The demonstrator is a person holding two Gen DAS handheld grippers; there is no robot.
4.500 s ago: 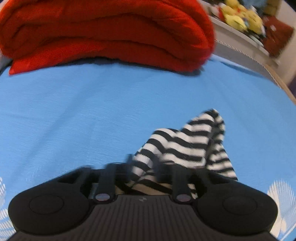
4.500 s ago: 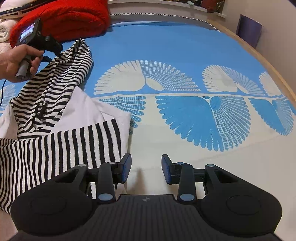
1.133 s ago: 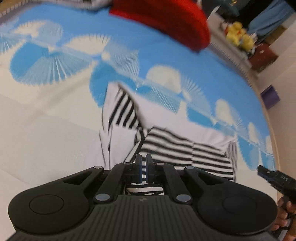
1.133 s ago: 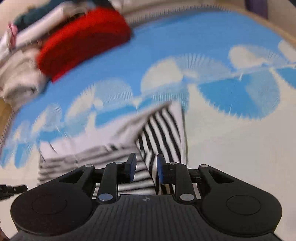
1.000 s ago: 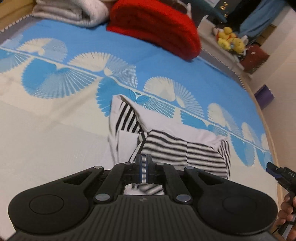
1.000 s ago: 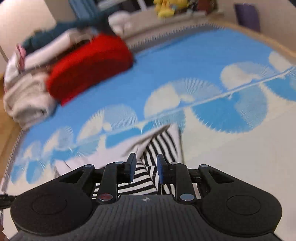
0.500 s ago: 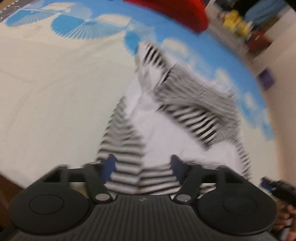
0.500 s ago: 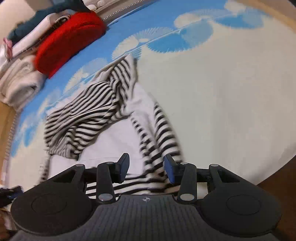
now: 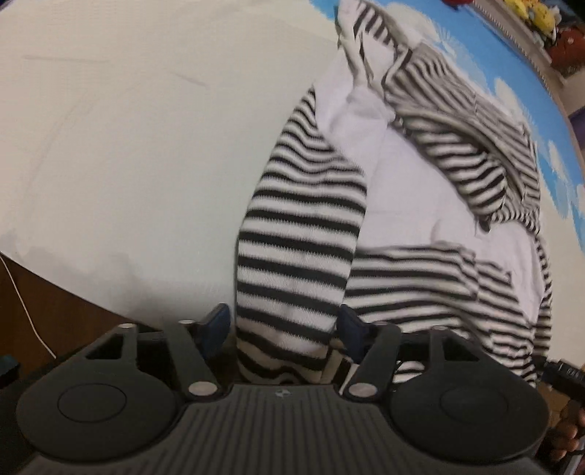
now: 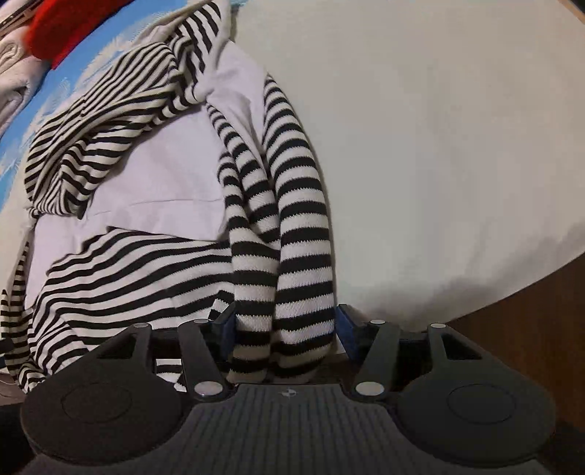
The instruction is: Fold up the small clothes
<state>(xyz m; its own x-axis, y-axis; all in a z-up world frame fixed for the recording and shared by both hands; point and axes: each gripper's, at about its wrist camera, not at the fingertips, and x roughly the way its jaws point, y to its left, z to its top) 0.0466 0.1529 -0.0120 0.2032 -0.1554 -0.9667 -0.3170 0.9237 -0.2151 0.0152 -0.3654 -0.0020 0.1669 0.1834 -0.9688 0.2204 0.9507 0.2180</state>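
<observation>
Your left gripper (image 9: pixel 283 329) points down at the near edge of the bed (image 9: pixel 128 146), and its jaws stand apart. They have just closed in a little after springing wide, but the blue pads (image 9: pixel 215 323) do not press on anything. A striped sleeve (image 9: pixel 299 248) of the top (image 9: pixel 420 190) runs straight out ahead between the fingers, its cuff end lying loose in the gap. It looks let go rather than gripped.

Your right gripper (image 10: pixel 285 327) is likewise unclenched, and its jaws have just been widening. The other sleeve (image 10: pixel 289 234) lies between its pads (image 10: pixel 345 329), bunched into two rolls, with a sliver of space on either side. It rests on the cloth, not in a grip.

From the right wrist, the body of the top spreads ahead and to the left of the fingers: a pale panel in the middle, a striped hood crumpled at the far end. A red blanket (image 10: pixel 62 29) sits far ahead at the upper left. Dark wood (image 10: pixel 530 347) shows below the bed's edge, to the right of the gripper.
</observation>
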